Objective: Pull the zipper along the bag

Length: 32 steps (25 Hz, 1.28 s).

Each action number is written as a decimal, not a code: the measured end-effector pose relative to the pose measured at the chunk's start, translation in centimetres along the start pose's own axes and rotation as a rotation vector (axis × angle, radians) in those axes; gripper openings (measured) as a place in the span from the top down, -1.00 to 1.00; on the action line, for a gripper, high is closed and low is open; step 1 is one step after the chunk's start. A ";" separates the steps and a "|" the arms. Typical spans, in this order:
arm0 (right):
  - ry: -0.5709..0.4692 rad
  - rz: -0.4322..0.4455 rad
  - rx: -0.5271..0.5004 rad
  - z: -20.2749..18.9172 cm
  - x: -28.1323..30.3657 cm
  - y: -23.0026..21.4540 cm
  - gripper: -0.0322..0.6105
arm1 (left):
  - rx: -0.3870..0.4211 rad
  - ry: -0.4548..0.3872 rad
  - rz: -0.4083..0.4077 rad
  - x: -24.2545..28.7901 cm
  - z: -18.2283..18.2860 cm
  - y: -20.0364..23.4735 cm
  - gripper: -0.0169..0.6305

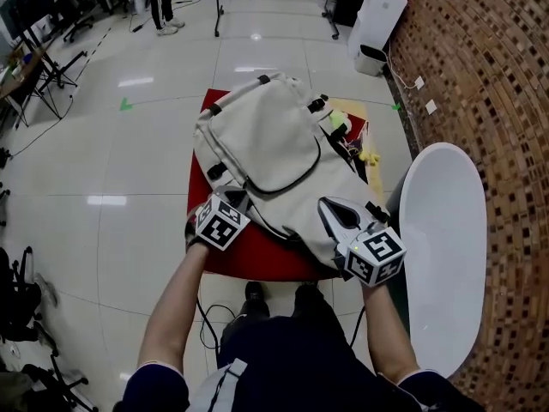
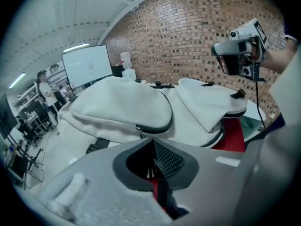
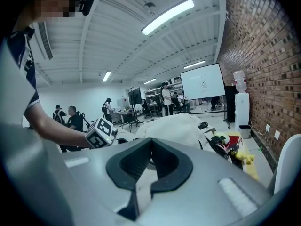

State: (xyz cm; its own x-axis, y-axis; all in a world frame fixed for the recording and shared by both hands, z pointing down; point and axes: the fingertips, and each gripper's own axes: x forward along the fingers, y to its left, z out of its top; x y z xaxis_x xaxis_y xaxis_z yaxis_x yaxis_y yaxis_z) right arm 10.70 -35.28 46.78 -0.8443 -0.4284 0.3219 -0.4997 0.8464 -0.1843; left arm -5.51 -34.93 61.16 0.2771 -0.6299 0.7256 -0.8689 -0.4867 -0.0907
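Observation:
A cream backpack [image 1: 274, 144] lies on a red table [image 1: 257, 256]. A black zipper [image 2: 162, 126] curves round its front pocket. My left gripper [image 1: 233, 201] is at the bag's near left corner, and its jaws [image 2: 152, 141] are shut where the zipper pull [image 2: 139, 131] runs into their tips. My right gripper [image 1: 330, 213] is at the bag's near right corner, shut on a fold of cream bag fabric [image 3: 141, 185] that shows between its jaws [image 3: 151, 147]. From the right gripper view I see the left gripper's marker cube [image 3: 99, 133].
A white oval tabletop [image 1: 446, 256] stands close on my right, with a brick wall [image 1: 489, 75] behind it. Yellow toys and small items [image 1: 367, 154] lie beside the bag at the table's far right. A white appliance [image 1: 377, 15] and people are farther back.

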 end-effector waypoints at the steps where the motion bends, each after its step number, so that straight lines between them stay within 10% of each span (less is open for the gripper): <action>1: -0.011 0.013 0.001 0.3 0.1 -0.4 0.89 | -0.014 -0.001 0.026 0.0 0.2 0.6 0.93; 5: -0.017 0.095 -0.006 0.4 0.7 -2.0 0.89 | -0.081 0.088 0.064 1.4 -0.5 1.4 0.58; 16: 0.067 0.225 -0.121 -0.2 -0.5 -11.0 0.89 | -0.227 0.259 0.279 1.6 -1.3 1.5 0.88; 32: 0.269 0.232 -0.269 -3.6 -0.2 -12.3 0.64 | -0.398 0.199 0.104 3.8 -0.2 -6.2 0.87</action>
State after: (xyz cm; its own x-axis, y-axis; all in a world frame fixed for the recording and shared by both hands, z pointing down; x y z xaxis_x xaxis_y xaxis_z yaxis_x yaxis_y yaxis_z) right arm 17.71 -44.46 52.35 -0.8297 -0.1502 0.5377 -0.2050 0.9778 -0.0430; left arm 0.85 -34.16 64.58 0.1297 -0.5156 0.8469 -0.9887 -0.1323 0.0709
